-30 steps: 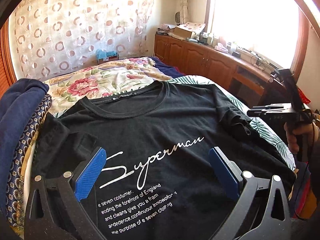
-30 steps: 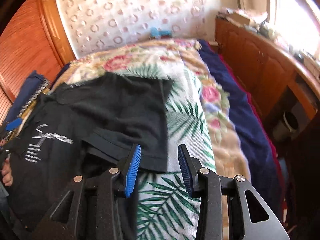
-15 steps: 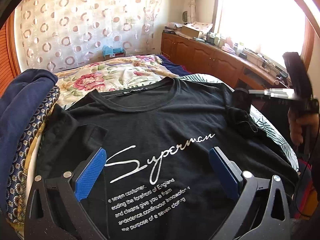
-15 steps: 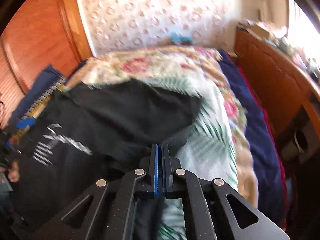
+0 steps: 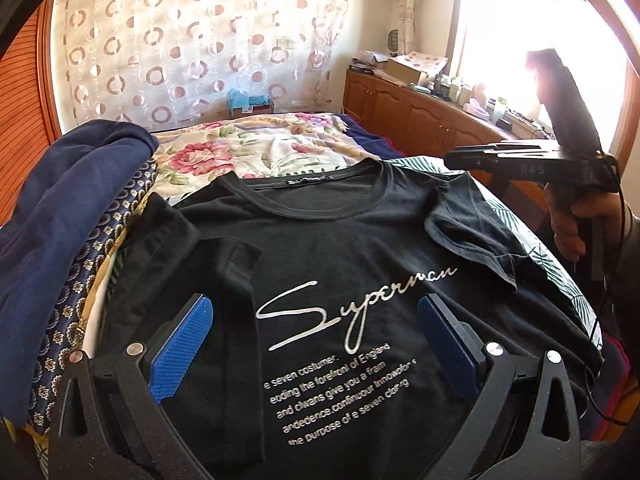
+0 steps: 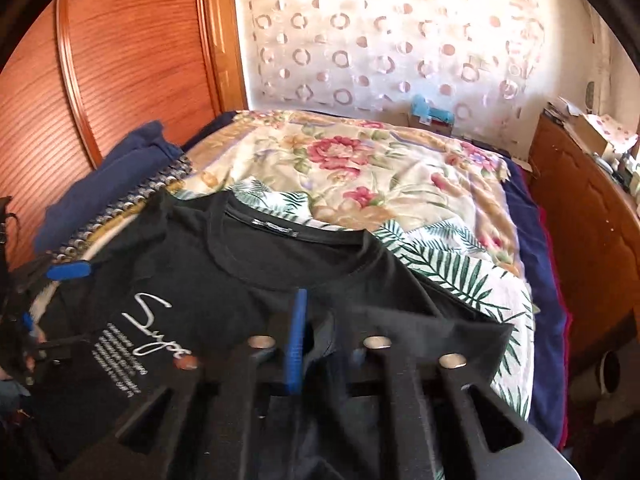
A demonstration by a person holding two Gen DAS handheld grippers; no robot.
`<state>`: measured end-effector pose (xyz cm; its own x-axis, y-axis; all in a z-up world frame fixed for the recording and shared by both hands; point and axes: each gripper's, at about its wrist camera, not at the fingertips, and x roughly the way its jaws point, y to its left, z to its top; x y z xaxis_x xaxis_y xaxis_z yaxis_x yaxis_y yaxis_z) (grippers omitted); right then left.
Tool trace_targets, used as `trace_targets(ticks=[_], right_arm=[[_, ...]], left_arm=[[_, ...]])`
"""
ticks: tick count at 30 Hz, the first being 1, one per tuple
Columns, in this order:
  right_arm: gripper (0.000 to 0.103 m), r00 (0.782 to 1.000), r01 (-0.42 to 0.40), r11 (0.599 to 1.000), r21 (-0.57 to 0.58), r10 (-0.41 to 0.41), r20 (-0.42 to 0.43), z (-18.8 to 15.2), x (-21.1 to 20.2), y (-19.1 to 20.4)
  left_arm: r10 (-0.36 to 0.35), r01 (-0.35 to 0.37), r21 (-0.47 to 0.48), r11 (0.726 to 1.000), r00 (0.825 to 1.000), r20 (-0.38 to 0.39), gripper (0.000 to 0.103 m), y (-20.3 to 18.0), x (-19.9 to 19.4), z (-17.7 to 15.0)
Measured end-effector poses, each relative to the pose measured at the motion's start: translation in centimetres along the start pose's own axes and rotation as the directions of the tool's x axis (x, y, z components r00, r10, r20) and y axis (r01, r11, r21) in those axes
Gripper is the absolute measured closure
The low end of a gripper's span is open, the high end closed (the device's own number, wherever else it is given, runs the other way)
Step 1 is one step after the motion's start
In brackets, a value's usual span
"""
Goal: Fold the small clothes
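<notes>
Opening again after a brief pinch, the right gripper point(image 6: 320, 336) has let go of the right sleeve point(image 5: 472, 236), which a second ago lay spread out on the palm-print cover and now lies folded inward over the chest of the black T-shirt point(image 5: 340, 280). From its own camera the jaws stand narrowly apart with black cloth showing just under and between them; the frame is blurred, so whether the pads touch it I cannot say for sure, though nothing looks pinched. That puts both sleeves in, since the left sleeve point(image 5: 224, 264) already lies turned over the body. The likely next step is folding the body itself.

The right hand point(image 5: 576, 220) has lifted off the bed and rolled, holding its tool level above the shirt's right shoulder in the left camera's view. The left gripper point(image 5: 320, 344) hangs wide apart and empty above the printed lettering, tilted down at the shirt, barely shifted. The shirt lies front up on the flowered bedspread point(image 5: 256, 152), collar away.
</notes>
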<state>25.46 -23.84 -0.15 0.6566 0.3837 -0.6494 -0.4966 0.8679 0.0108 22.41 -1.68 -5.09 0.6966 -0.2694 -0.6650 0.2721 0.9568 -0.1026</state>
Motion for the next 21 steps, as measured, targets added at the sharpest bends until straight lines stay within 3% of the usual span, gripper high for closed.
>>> trace_targets(ticks=[1,2,9,17,21], right_arm=[[0.057,1.0,0.007,1.0,0.011,-0.007,-0.002,0.2,0.2,-0.2],[0.052,1.0,0.014,1.0,0.023,-0.014,-0.001,0.0,0.2,-0.4],[0.052,0.998,0.043,0.997,0.071,-0.039,-0.059,-2.7,-1.2,-0.1],[0.052,0.98,0.177,0.964,0.199,-0.154,-0.126,-8.6,-3.9,-2.3],[0.051,0.957,0.276,0.942,0.193,-0.25,-0.149,-10.9,-5.0,-2.2]], left_arm=[[0.002,-0.002,-0.003,1.0,1.0,-0.001,0.0,0.1,0.0,0.0],[0.003,-0.003,-0.005,1.0,1.0,-0.001,0.0,0.2,0.0,0.0],[-0.027,0.027,-0.013,1.0,0.999,-0.019,0.0,-0.5,0.7,-0.1],[-0.106,0.109,0.069,0.992,0.993,-0.049,0.0,-4.5,2.2,1.1],[-0.176,0.184,0.112,0.977,0.981,-0.077,0.007,-7.1,3.4,2.0]])
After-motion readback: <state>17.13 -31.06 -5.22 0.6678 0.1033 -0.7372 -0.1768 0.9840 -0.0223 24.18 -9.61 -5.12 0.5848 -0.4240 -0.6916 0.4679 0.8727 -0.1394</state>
